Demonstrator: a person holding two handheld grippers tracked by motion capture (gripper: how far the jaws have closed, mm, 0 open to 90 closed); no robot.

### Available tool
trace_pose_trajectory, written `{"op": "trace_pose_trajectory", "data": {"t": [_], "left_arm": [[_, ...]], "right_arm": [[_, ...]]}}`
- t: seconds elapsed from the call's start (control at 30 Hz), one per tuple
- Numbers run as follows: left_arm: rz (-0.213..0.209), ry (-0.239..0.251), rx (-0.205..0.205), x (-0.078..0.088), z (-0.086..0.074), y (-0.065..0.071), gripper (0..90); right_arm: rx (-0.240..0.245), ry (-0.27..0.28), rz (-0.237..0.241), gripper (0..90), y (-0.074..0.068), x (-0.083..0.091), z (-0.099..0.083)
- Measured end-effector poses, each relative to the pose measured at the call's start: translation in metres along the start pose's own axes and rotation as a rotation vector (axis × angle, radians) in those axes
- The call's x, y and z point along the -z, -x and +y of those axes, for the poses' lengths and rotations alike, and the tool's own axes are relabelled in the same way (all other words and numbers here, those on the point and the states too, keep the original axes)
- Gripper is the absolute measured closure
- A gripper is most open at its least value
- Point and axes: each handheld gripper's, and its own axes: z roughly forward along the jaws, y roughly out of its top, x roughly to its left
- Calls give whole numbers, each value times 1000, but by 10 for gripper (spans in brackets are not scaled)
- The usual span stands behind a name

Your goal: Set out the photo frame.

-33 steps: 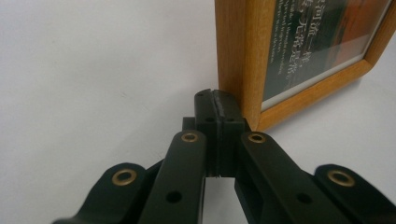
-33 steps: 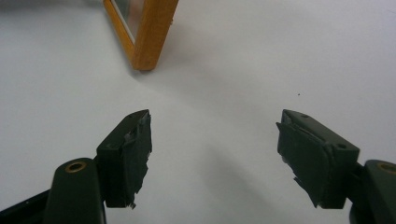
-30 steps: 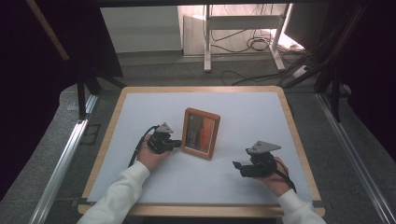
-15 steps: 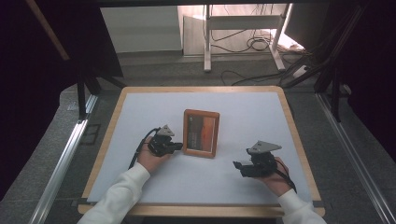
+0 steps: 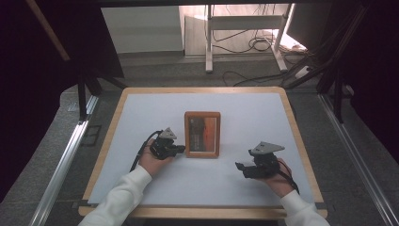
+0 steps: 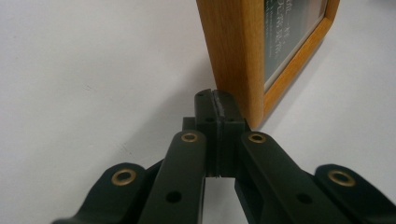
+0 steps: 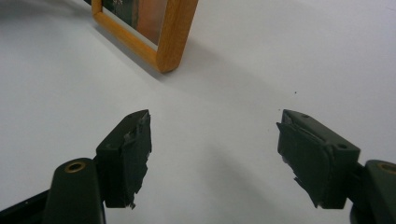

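A wooden frame (image 5: pixel 202 134) lies flat near the middle of the bench (image 5: pixel 141 113), which has a white top and a pale wood rim. The frame holds a dark picture with an orange-red band, and its long sides run away from the person.

The left tongs (image 5: pixel 179 149) sit just beside the frame's left edge, at its near corner. In the left gripper view the left tongs (image 6: pixel 215 105) are pressed together with nothing between them, and their tip rests against, or right next to, the outer side of the frame (image 6: pixel 236 56) close to the corner; whether they truly touch cannot be told. The person's left hand (image 5: pixel 149 159), in a white sleeve, holds the tool low over the bench.

The right tongs (image 5: pixel 239 167) lie well apart from the frame, to its right and nearer the person, pointing left. In the right gripper view the right tongs (image 7: pixel 215 140) are spread wide over bare white surface, holding nothing, and the frame's (image 7: pixel 173 32) near corner shows farther off at the upper left.
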Motion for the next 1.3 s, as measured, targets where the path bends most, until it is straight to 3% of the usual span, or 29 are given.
{"op": "trace_pose_trajectory", "data": {"t": [0.2, 0.37, 0.6, 0.67, 0.83, 0.93, 1.17, 1.3], "left_arm": [[16, 7, -10, 8, -5, 0, 900], [29, 25, 6, 23, -13, 0, 900], [68, 58, 25, 46, -29, 3, 875], [70, 65, 37, 51, -34, 5, 839], [115, 74, 52, 61, -44, 18, 526], [116, 80, 62, 66, -47, 22, 418], [118, 89, 96, 70, -51, 17, 346], [106, 78, 92, 67, -51, 16, 336]], "right_arm": [[2, 10, 10, 261, 2, 0, 0], [8, 15, 8, 257, 1, 2, -3], [-21, 58, -53, 254, 5, 16, -19], [-37, 66, -68, 254, 8, 18, -23], [-82, 84, -88, 249, 17, 22, -32], [-91, 90, -96, 243, 21, 22, -34], [-100, 79, -101, 235, 24, 17, -37], [-91, 83, -100, 230, 25, 17, -36]]}}
